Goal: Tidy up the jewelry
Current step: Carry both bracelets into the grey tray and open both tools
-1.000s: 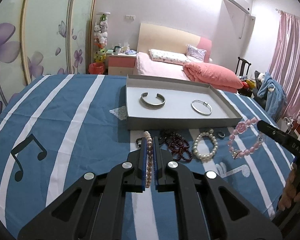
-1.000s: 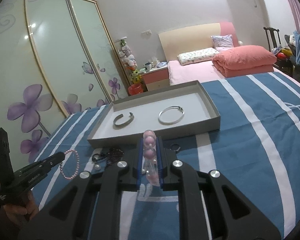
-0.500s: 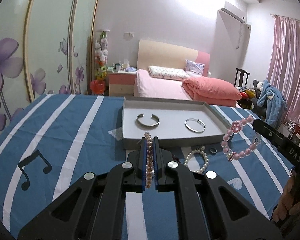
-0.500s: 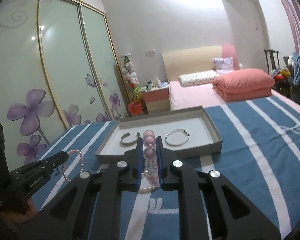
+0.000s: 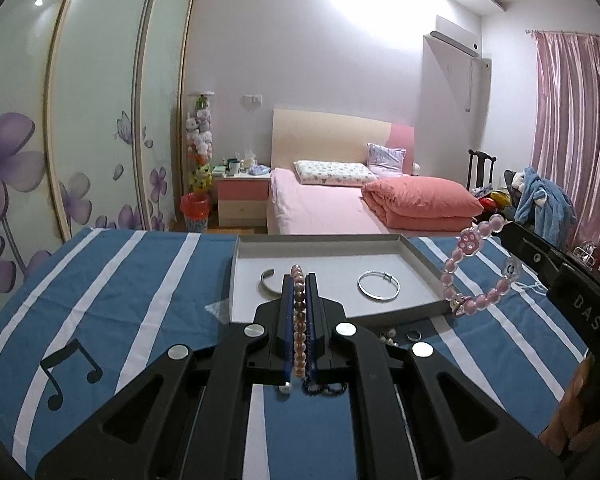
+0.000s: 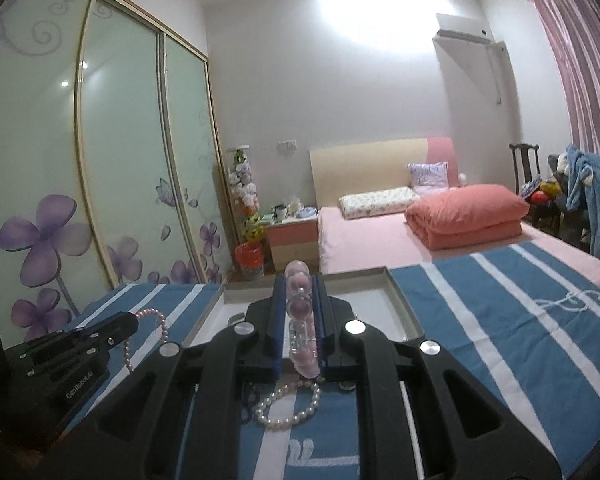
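Note:
My left gripper (image 5: 299,280) is shut on a small pink pearl bracelet (image 5: 299,320), held above the blue striped cloth near the front wall of the grey tray (image 5: 416,254). The bracelet also hangs from that gripper in the right wrist view (image 6: 156,320). My right gripper (image 6: 299,280) is shut on a large pink bead bracelet (image 6: 300,308), which shows hanging at the right in the left wrist view (image 5: 476,272). A silver cuff (image 5: 267,282) and a silver bangle (image 5: 379,285) lie in the tray.
A white pearl bracelet (image 6: 288,408), a dark bead strand (image 5: 324,389) and a small ring (image 5: 414,335) lie on the cloth in front of the tray. A bed with pink bedding (image 5: 420,200) stands behind the table.
Both grippers have risen and moved toward the tray with their bracelets held. The loose jewelry on the cloth has slipped below the gripper bodies in both views.

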{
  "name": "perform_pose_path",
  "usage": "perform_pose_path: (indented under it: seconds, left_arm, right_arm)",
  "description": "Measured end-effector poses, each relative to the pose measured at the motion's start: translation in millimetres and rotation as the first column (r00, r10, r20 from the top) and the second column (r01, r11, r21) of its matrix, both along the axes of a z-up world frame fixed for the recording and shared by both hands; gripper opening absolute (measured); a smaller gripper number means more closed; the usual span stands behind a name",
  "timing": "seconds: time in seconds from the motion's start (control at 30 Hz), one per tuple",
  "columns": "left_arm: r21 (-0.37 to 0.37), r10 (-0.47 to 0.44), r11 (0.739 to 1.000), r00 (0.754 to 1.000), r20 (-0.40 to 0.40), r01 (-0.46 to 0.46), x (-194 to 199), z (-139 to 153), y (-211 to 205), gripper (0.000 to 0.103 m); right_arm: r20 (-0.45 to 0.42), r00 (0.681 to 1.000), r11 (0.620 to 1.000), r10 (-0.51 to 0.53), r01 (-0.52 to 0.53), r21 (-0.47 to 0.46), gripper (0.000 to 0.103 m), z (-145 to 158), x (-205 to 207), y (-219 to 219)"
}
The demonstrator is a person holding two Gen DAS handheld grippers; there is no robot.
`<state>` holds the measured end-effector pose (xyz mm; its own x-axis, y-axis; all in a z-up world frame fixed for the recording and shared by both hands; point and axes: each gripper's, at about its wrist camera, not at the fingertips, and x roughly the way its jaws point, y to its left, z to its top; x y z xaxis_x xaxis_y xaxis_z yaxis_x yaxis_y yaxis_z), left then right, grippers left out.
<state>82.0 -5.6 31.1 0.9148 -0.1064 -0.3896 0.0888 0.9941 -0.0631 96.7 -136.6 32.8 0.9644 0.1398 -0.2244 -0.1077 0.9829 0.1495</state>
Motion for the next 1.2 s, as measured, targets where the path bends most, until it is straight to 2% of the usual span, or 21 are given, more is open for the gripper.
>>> perform_pose_path:
  seconds: [0.4,0.57,0.83,1.0,1.2]
  left_arm:
    - [0.009,0.000,1.000,0.999,0.036,-0.001,9.7,7.9,-6.1,0.006]
    - [-0.004,-0.010,1.000,0.999,0.032,0.011,28.3,8.3,-8.8,0.006]
    - [-0.027,-0.017,0.999,1.000,0.007,0.017,76.7,3.1,-12.2,0.006]
    - [-0.033,-0.018,0.999,0.999,-0.044,0.017,107.2,-11.9,-15.4,0.006]
    - [-0.038,-0.028,0.999,0.994,-0.106,0.024,131.9,-28.5,-19.9,0.006]
  right_arm:
    - [0.034,0.999,1.000,-0.013,0.013,-0.013,0.014,5.2,7.4,0.9]
    - [0.025,1.000,1.000,-0.010,0.011,-0.017,0.013,4.0,23.6,3.0]
    - [-0.033,0.999,0.999,-0.019,0.020,0.031,0.013,-1.1,83.5,-5.9]
    - [-0.111,0.994,0.997,0.000,0.009,0.083,0.013,-13.8,128.9,-14.8]
    - [-0.205,0.978,0.995,0.027,-0.006,0.101,0.013,-34.7,171.6,-9.6]
